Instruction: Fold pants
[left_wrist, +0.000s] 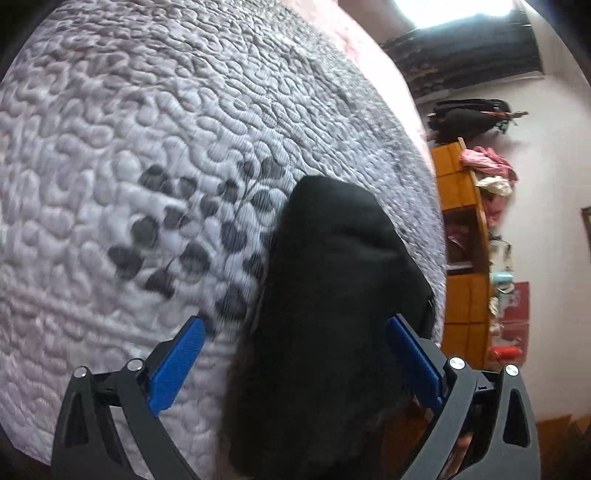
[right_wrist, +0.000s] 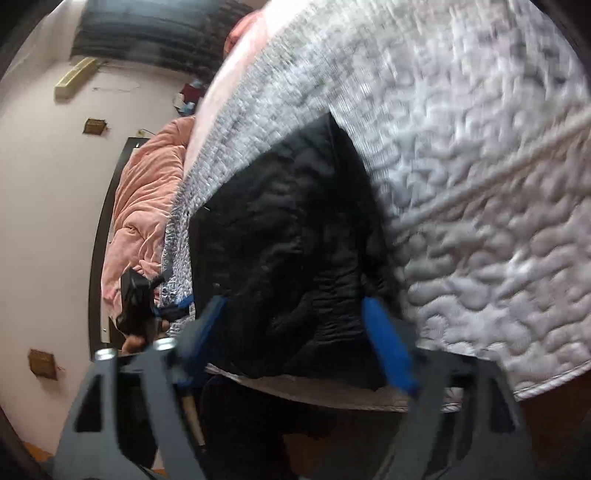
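Note:
Black pants (left_wrist: 325, 295) lie in a folded bundle on the grey quilted bedspread (left_wrist: 147, 147), near the bed's edge. My left gripper (left_wrist: 295, 325) is open, its blue fingers (left_wrist: 177, 365) spread wide on either side of the bundle's near end. In the right wrist view the pants (right_wrist: 288, 240) lie on the same bedspread (right_wrist: 480, 184). My right gripper (right_wrist: 295, 306) is open too, with blue fingers (right_wrist: 388, 350) either side of the cloth. Both views are blurred by motion.
An orange shelf unit (left_wrist: 461, 258) with clutter stands beside the bed against a white wall. A pink blanket (right_wrist: 144, 206) lies heaped at the bed's far end. The other gripper (right_wrist: 136, 299) shows small beyond the pants.

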